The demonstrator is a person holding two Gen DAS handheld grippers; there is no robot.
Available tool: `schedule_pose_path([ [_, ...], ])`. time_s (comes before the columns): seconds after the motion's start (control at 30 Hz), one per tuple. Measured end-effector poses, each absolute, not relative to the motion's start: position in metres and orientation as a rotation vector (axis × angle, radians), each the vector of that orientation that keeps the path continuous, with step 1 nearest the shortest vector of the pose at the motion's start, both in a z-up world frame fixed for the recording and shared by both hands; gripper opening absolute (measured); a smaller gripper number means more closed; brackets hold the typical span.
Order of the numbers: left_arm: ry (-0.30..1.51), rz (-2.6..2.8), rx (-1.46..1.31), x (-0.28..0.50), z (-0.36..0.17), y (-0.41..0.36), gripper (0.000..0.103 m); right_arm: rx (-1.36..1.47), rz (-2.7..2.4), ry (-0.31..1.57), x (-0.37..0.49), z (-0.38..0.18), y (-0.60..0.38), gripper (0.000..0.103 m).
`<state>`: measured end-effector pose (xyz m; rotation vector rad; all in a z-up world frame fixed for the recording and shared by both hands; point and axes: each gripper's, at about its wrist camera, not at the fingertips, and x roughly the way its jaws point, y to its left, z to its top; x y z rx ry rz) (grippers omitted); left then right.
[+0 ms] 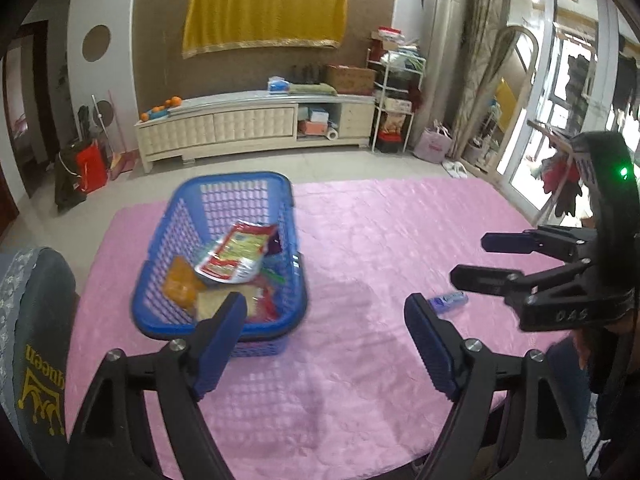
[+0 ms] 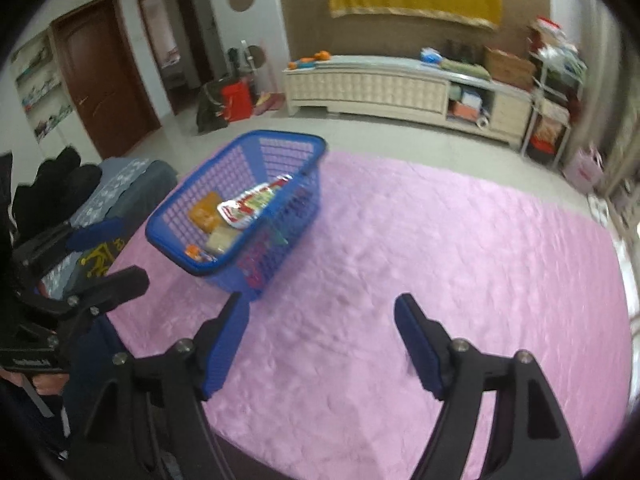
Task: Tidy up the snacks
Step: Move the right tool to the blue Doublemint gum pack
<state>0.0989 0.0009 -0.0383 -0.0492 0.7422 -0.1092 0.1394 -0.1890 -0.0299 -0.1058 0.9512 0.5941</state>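
The left gripper [image 1: 325, 344] has its fingers [image 1: 218, 350] spread wide with nothing between them, only the pink blanket [image 1: 360, 240] under the gap. Its left finger overlaps the near rim of the blue basket [image 1: 176, 224] in the left wrist view; whether it touches the rim cannot be told. Just beyond the right finger lies a small blue packet [image 1: 448, 302] flat on the blanket, well apart from the basket.

The basket stands ahead and left of these fingers, and it holds the snacks: a red and white bag [image 1: 236, 256] tilted on top, an orange pack [image 1: 182, 286] at the left wall, and a pale wrapped cake [image 1: 212, 304] near the front rim. More wrappers lie beneath, too blurred to name.

The right gripper [image 2: 320, 344] also has its fingers [image 2: 226, 350] wide apart and empty over bare blanket. From it the basket [image 2: 240, 152] is ahead and to the left, with the left finger's tip close to the basket's near corner. Nothing stands between these fingers and the blanket.

Both grippers point downward at a slant, side by side, each showing at the edge of the other's view. A grey cushion [image 1: 36, 320] with a yellow crown print lies left of the left fingers. Beyond the blanket is a tiled floor [image 1: 360, 160], a long cream cabinet [image 1: 256, 122] and a yellow cloth [image 1: 264, 16] on the wall.
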Motion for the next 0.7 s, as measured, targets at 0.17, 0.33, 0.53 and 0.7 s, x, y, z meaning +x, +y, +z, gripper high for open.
schedule_pose_path([
  [0.17,0.766,-0.135,-0.054,0.106,-0.056,-0.023,0.081,-0.106,0.548,0.98,0.136,-0.044,-0.218,0.079],
  [0.33,0.819,-0.167,-0.048,0.118,-0.079,-0.046,0.088,-0.076,0.504,1.033,0.138,-0.068,-0.244,0.079],
  [0.53,0.853,-0.207,-0.026,0.133,-0.101,-0.066,0.103,-0.07,0.431,1.086,0.144,-0.096,-0.264,0.079],
  [0.7,0.91,-0.205,-0.018,0.147,-0.124,-0.078,0.103,-0.047,0.387,1.141,0.154,-0.123,-0.274,0.079],
])
